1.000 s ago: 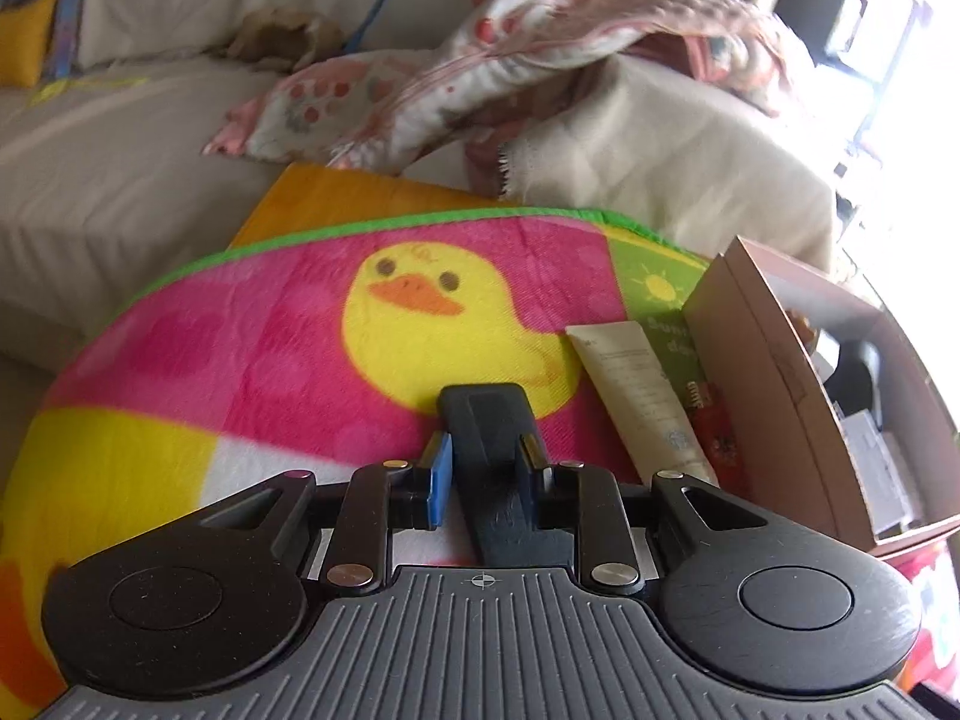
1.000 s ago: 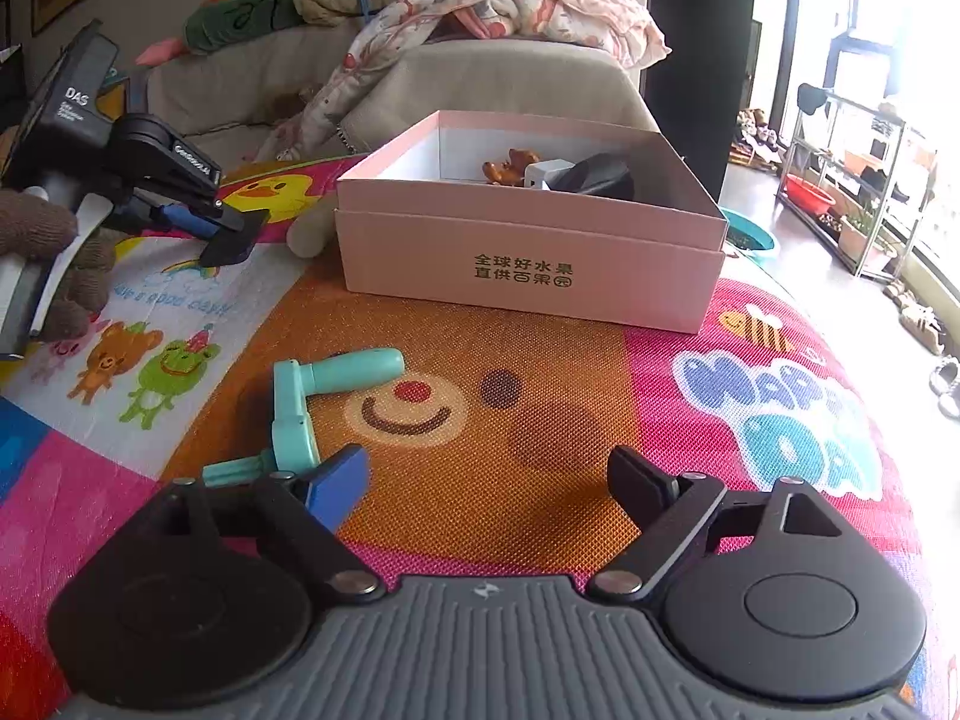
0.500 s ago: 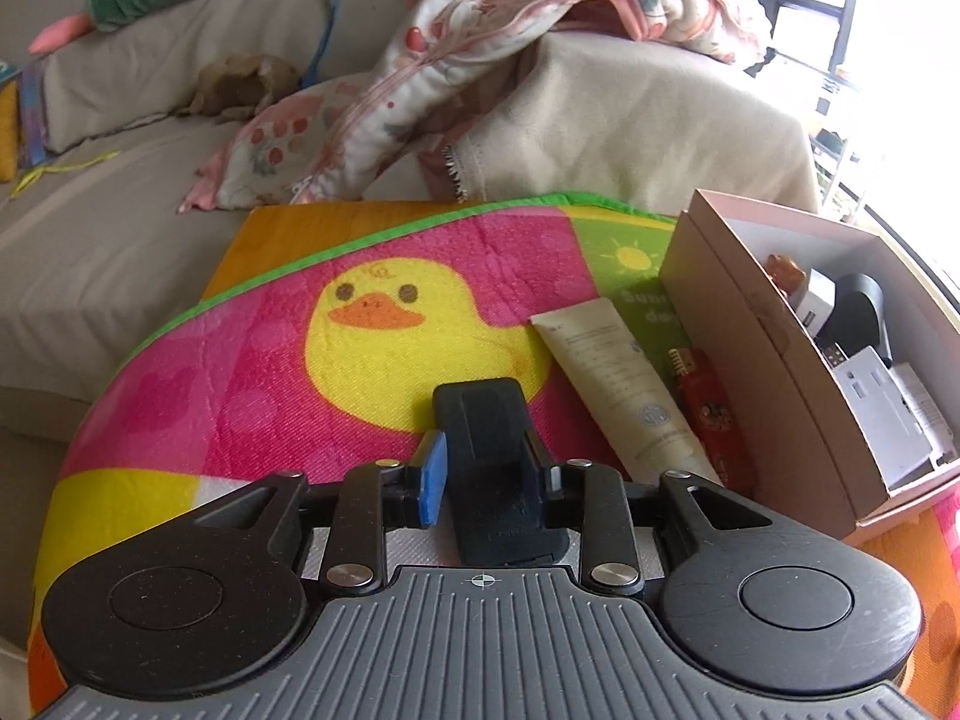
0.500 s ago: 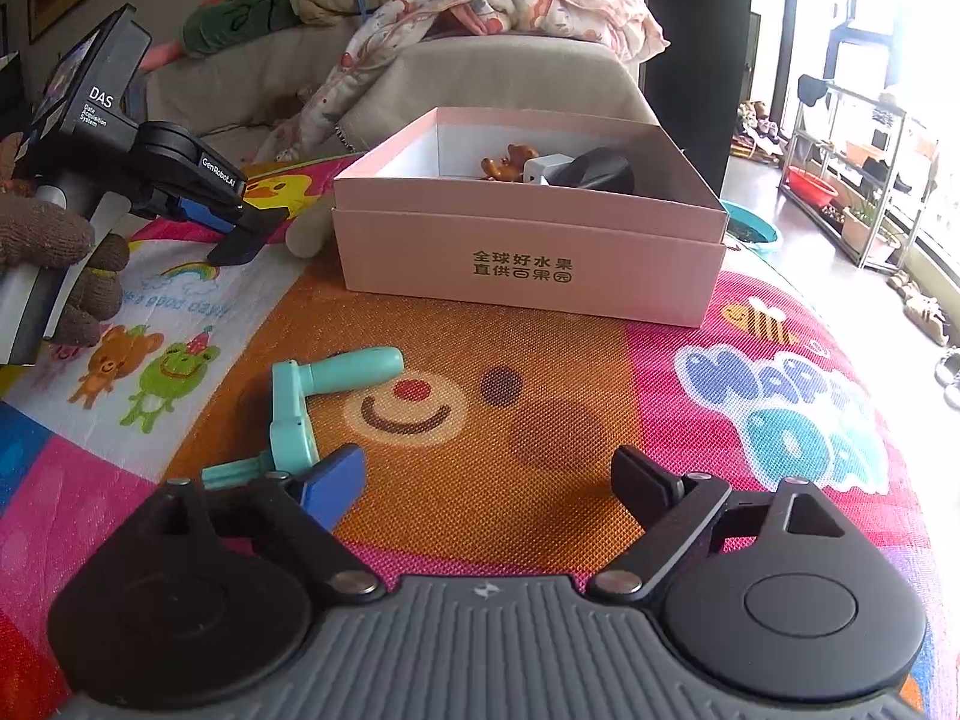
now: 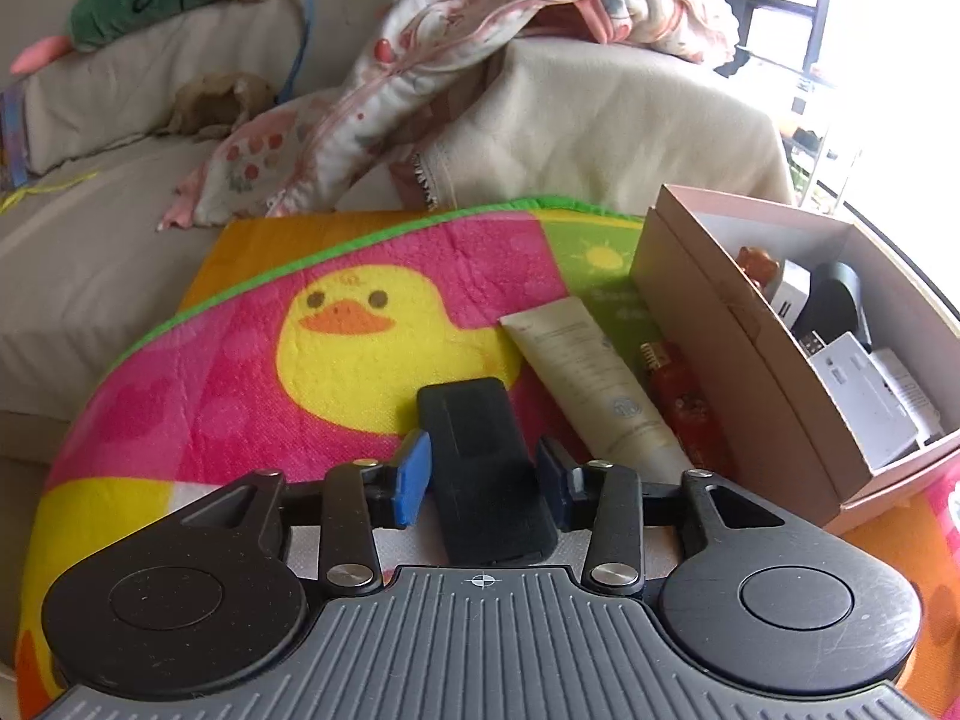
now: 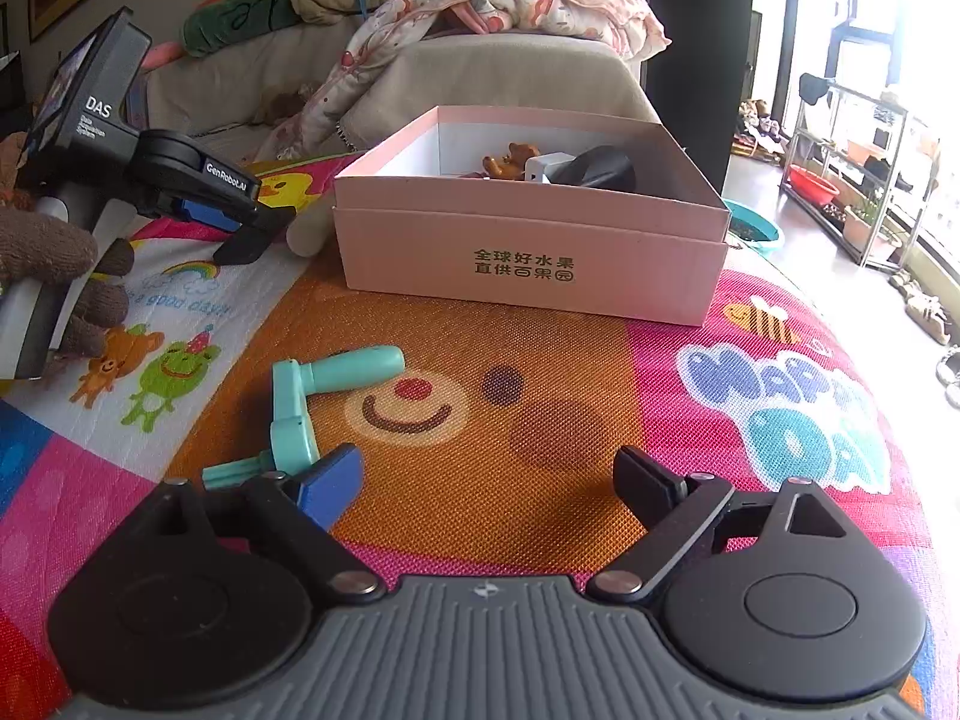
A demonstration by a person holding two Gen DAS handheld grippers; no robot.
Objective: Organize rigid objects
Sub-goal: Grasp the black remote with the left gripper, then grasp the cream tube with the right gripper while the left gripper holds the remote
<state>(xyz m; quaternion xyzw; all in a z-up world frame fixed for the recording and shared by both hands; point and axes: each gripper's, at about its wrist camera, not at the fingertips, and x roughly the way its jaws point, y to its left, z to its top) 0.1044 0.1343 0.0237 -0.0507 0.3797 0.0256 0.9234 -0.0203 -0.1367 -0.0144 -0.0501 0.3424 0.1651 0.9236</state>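
- Left wrist cam: low over play mat [image 5: 198,396], looking forward and down along its fingers toward sofa [image 5: 90,228]; pink box [image 5: 738,372] at right edge.
- Right wrist cam: farther back, low over the mat, facing the box's printed front [image 6: 528,264].
- Shared: mat, box, sofa, blanket [image 6: 516,0]; left gripper [image 6: 252,240] shows at right cam's left.

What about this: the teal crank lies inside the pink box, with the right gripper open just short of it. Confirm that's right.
Not quite. The teal crank lies on the play mat, in front of the pink box, not inside it; the right wrist view shows this. The right gripper is indeed open just short of it.
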